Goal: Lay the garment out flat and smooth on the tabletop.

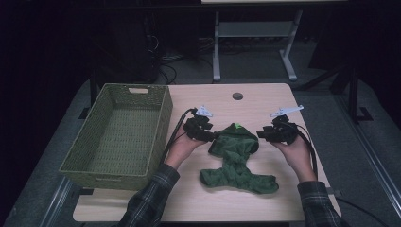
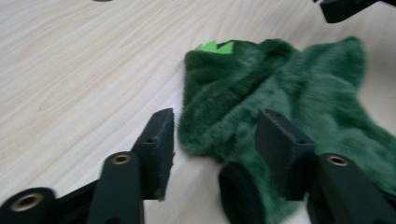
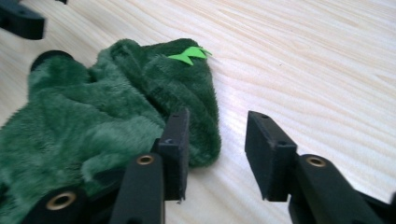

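You are looking at a green woven basket [image 1: 118, 135] sitting at the left edge of the light wooden bench [image 1: 265, 101], its inside holding nothing. A round cable hole [image 1: 237, 96] is showing near the bench's far edge. Grey frame legs [image 1: 288, 61] are standing on the floor beyond.

Deep-pile green plush garment [image 2: 289, 98] with a bright green felt-like tab [image 3: 189, 53] — soft, matt, fuzzy — on a smooth pale wood-grain table [image 3: 327, 56], beside a coarse woven basket [image 1: 118, 137], between matt black hard-plastic-looking left gripper [image 2: 215, 140] and right gripper [image 3: 217, 149].
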Tool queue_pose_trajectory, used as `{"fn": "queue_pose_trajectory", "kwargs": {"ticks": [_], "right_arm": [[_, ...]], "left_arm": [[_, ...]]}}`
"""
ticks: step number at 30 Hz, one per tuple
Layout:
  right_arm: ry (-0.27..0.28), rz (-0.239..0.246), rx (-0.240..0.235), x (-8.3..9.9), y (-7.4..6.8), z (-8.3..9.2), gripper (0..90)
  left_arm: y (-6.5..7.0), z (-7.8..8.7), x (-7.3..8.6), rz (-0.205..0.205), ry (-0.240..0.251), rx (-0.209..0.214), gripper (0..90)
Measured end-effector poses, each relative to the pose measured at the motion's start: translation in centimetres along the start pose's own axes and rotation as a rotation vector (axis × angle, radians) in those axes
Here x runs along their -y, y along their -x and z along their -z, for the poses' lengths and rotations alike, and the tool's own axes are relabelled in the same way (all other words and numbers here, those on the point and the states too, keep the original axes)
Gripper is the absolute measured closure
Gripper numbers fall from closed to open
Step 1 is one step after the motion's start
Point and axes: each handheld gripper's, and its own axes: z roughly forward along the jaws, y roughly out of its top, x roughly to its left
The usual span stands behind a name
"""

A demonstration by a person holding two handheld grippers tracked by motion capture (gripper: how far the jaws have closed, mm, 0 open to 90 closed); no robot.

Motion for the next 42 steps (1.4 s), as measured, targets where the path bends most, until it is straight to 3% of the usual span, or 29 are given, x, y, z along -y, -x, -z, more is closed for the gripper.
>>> {"fn": "queue_pose_trajectory", "kwargs": {"ticks": [12,15,17,22,29,36,38,42], "right_arm": [[0.061,-0.017,-0.048,1.8,-2.0,1.1,53.9],[0.042,-0.002,-0.05,2.2,-2.9,1.3,52.5],[0.061,0.004,-0.049,2.5,-3.4,1.6,52.5],[0.073,0.004,-0.061,3.0,-4.4,2.6,51.7],[0.074,0.042,-0.078,3.6,-7.0,2.7,51.8],[0.077,0.088,-0.114,3.1,-9.6,2.3,52.5],[0.073,0.095,-0.131,2.9,-10.3,2.0,52.9],[0.071,0.127,-0.165,2.6,-12.0,1.5,53.9]], "left_arm": [[3.6,2.8,3.2,-0.037,0.002,-0.011,18.4],[4.7,3.7,4.2,-0.045,0.015,-0.008,16.8],[5.4,4.1,4.9,-0.054,0.02,-0.007,16.7],[6.8,5.0,6.7,-0.057,0.007,-0.004,14.8],[9.0,6.1,9.4,-0.102,-0.023,-0.004,13.4],[9.8,6.8,11.4,-0.117,-0.023,-0.009,13.4],[10.0,6.8,12.0,-0.122,-0.035,-0.028,13.3],[10.3,6.6,12.9,-0.115,-0.056,-0.026,13.3]]}}
